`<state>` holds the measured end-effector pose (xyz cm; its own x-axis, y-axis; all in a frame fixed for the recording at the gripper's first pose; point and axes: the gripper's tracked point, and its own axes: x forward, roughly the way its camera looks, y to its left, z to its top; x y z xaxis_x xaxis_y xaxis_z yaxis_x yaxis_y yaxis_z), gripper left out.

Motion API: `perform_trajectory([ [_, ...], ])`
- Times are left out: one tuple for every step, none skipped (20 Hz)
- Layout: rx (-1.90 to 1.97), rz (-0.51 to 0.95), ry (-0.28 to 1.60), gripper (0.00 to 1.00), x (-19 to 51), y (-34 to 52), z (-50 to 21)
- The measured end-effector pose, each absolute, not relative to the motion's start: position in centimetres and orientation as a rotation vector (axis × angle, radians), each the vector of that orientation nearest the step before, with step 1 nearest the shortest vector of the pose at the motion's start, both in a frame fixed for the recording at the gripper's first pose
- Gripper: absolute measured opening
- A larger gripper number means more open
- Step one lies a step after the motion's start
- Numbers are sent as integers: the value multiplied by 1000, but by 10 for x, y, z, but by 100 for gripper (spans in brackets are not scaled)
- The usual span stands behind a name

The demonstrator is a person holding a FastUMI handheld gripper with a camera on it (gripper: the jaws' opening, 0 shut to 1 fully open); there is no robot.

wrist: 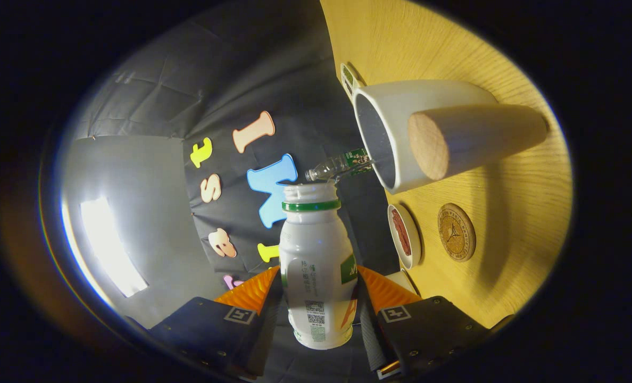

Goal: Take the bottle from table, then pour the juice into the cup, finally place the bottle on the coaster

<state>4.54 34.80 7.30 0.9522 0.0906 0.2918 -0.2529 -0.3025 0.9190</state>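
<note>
My gripper (pixel 318 290) is shut on a white juice bottle (pixel 316 266) with a green neck ring; both fingers press its lower body. The view is rolled, so the bottle lies roughly level with the wooden table (pixel 507 276). Its open mouth sits just short of the rim of the white cup (pixel 401 106), a little above the cup's opening. The cup has a thick wooden handle (pixel 475 141) pointing toward me. I see no stream of juice. A round cork coaster (pixel 456 232) lies on the table beside the cup, beyond my fingers.
A small white dish (pixel 404 235) with something red in it stands next to the coaster. A clear plastic bottle (pixel 340 165) with a green label lies behind the cup's rim. A small card (pixel 349 80) sits at the table's far edge.
</note>
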Motion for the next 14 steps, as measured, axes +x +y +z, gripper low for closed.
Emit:
perform_trajectory([
  [1852,338,-119,70,45,348,73],
  [1855,338,-120,70,44,347,73],
  [1857,338,-120,70,45,348,74],
  [1858,339,-120,70,45,347,74],
  [1860,338,-119,70,45,347,74],
  [1863,338,-119,70,44,347,74],
  [1867,336,-120,70,44,347,74],
  [1870,336,-122,70,44,346,74],
  [1873,335,-123,70,44,346,74],
  [1875,334,-123,70,44,346,74],
  [1879,331,-124,70,45,346,74],
  [1884,331,-125,70,45,346,74],
  [1889,329,-126,70,44,345,74],
  [1894,328,-127,70,44,346,74],
])
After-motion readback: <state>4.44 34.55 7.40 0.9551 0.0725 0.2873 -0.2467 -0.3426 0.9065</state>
